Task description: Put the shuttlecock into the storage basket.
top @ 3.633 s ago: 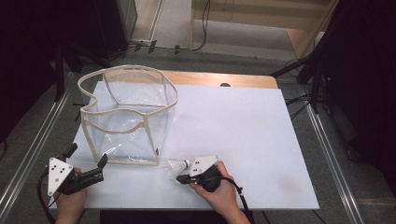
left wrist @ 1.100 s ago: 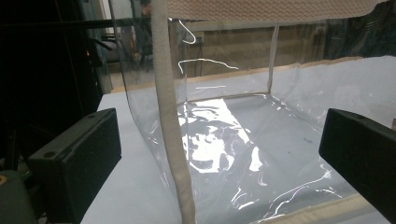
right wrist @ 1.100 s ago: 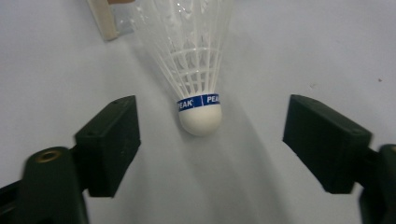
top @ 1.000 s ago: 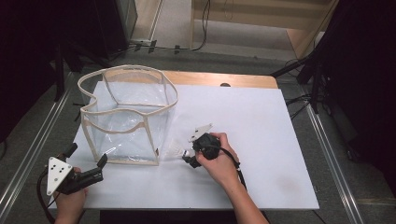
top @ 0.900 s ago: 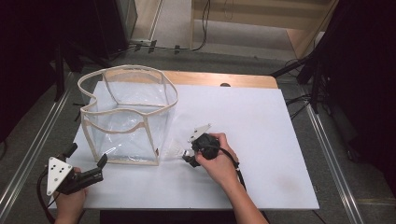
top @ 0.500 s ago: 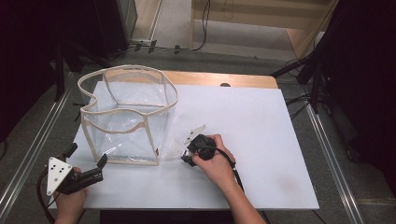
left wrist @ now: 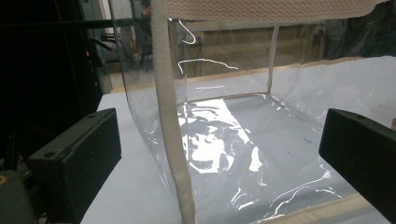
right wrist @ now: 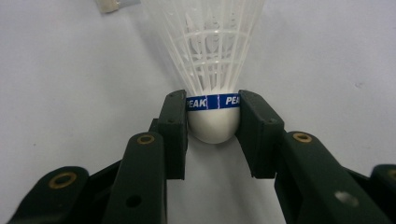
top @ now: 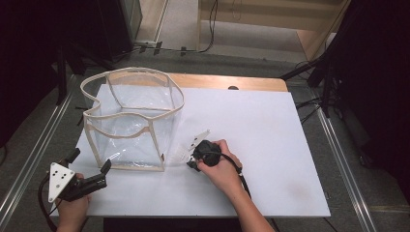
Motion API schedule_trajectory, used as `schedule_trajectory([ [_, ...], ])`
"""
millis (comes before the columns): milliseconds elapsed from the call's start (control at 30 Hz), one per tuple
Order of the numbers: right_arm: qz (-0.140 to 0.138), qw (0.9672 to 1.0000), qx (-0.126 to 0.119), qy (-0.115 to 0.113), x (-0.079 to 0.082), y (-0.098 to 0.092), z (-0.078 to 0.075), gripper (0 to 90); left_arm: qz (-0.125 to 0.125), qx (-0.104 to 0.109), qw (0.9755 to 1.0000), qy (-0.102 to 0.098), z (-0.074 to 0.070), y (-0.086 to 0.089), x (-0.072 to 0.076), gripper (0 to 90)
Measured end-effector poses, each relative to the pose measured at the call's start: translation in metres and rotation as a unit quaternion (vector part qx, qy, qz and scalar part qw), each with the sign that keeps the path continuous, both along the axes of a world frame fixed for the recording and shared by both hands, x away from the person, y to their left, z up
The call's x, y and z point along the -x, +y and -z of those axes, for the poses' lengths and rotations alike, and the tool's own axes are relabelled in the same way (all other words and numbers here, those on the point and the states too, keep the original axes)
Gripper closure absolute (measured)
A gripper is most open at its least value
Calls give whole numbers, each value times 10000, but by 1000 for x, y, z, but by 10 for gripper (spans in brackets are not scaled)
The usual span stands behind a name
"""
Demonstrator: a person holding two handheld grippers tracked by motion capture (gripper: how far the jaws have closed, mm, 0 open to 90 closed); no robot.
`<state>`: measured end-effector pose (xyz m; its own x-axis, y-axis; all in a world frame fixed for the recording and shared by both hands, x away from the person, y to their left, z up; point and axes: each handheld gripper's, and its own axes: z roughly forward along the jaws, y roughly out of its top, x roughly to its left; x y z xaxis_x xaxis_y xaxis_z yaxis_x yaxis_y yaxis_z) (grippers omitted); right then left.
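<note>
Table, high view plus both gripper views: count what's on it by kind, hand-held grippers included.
Shuttlecock: 1, white, cork between the right hand-held gripper's pads
Clear bag with beige trim: 1, standing open
Hand-held gripper: 2, left open by the bag's corner, right closed on the shuttlecock
Total: 4

Left gripper (top: 89,176): black body, two black block-shaped jaws with flat faces; grey three-cornered plate on top bearing dark dots; dark cable trailing from the rear. In the left gripper view (left wrist: 219,154) the jaw blocks are matt black, with a small round hole in the top of one.

Right gripper (top: 192,158): black body, pale plate on top, black cable running back along the forearm. In the right gripper view (right wrist: 212,122) the jaws are dark green-black linked bars with brass-ringed pivot holes and rectangular pads.

Forearms: bare, no sleeves visible.
</note>
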<state>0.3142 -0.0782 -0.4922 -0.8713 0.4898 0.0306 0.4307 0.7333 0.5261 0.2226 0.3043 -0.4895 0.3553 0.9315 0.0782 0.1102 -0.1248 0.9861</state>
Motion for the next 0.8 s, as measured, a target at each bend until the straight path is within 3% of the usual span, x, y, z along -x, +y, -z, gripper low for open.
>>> schedule_trajectory([
  [567, 265, 9986, -423, -156, 2, -18, -12, 629, 2, 4, 10000, 6, 0, 0, 0, 0],
  [800, 407, 9962, -748, -193, 3, -33, -21, 629, -3, -11, 10000, 2, 0, -1, 0, 0],
])
